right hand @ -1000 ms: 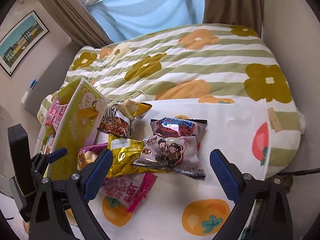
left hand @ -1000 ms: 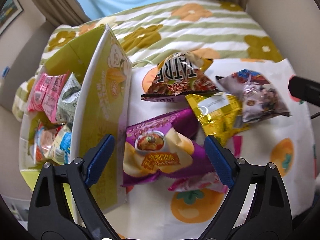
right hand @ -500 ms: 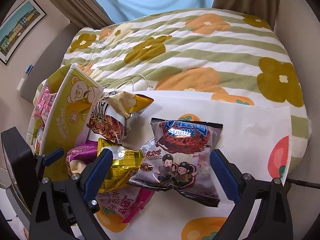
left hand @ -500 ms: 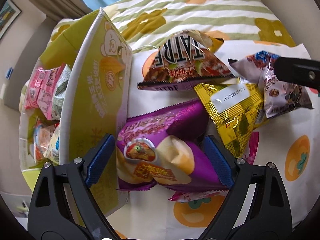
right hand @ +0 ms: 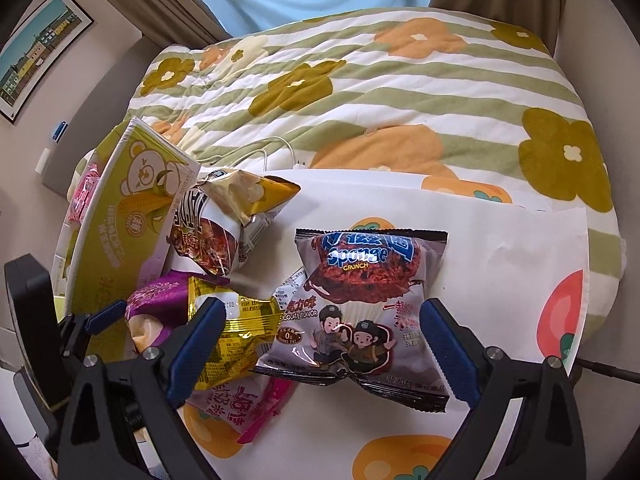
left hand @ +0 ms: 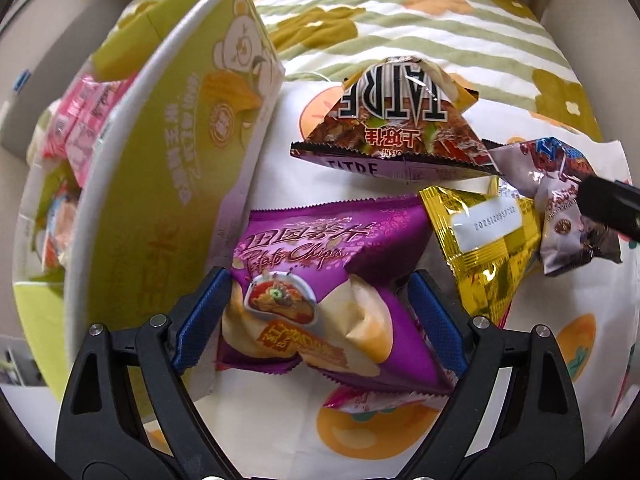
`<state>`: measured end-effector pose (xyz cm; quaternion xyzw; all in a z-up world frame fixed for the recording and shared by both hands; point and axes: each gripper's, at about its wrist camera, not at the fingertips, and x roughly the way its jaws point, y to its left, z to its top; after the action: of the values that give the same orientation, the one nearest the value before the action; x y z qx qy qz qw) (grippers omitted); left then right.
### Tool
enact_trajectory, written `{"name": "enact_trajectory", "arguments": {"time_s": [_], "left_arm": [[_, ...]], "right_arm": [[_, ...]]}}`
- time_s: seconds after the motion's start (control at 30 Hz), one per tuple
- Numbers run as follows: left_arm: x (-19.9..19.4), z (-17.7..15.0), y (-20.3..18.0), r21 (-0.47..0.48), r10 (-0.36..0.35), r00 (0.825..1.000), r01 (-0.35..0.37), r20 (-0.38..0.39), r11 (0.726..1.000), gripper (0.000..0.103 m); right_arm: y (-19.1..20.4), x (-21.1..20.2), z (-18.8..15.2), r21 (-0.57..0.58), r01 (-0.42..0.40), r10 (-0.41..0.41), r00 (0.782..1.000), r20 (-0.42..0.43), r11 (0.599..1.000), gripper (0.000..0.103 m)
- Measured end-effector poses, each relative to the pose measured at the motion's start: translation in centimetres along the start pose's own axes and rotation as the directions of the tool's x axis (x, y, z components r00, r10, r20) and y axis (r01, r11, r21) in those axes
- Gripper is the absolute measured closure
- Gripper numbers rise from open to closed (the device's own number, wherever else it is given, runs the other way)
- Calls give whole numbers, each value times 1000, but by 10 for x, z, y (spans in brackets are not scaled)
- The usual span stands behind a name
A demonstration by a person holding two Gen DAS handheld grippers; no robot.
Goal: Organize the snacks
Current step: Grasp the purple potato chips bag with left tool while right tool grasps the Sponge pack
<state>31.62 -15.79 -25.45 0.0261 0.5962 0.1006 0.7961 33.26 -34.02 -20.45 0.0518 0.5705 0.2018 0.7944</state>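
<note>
My left gripper [left hand: 320, 308] is open, its blue pads on either side of a purple potato chips bag [left hand: 320, 280] lying on the white mat beside a green cardboard box [left hand: 168, 168]. My right gripper [right hand: 320, 328] is open around the near end of a silver Sponge Crunch bag [right hand: 360, 300]. A gold packet [left hand: 488, 248] lies between the two bags, also in the right wrist view [right hand: 236, 332]. A brown chip bag [left hand: 396, 120] sits farther back. A pink packet [right hand: 240, 400] lies under the gold one.
The green box holds several pink and other snack packs [left hand: 80, 128]. The white mat with orange fruit prints [right hand: 500, 264] lies on a bed with a striped flowered quilt [right hand: 360, 92]. A white cable [right hand: 260, 152] lies behind the bags.
My left gripper moved forward and down until its pads straddle the purple bag. My right gripper moved forward over the silver bag. Both stayed open.
</note>
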Motion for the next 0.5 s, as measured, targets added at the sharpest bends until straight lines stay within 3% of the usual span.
{"name": "enact_trajectory", "arguments": {"time_s": [0.23, 0.5], "left_arm": [[-10, -3, 6, -54, -111, 994, 112, 16, 992, 21], [10, -4, 12, -101, -107, 993, 102, -42, 990, 21]], "right_arm": [[-4, 3, -2, 2, 5, -5, 1000, -4, 1000, 6], [-14, 24, 1, 40, 43, -41, 998, -49, 998, 6]]}}
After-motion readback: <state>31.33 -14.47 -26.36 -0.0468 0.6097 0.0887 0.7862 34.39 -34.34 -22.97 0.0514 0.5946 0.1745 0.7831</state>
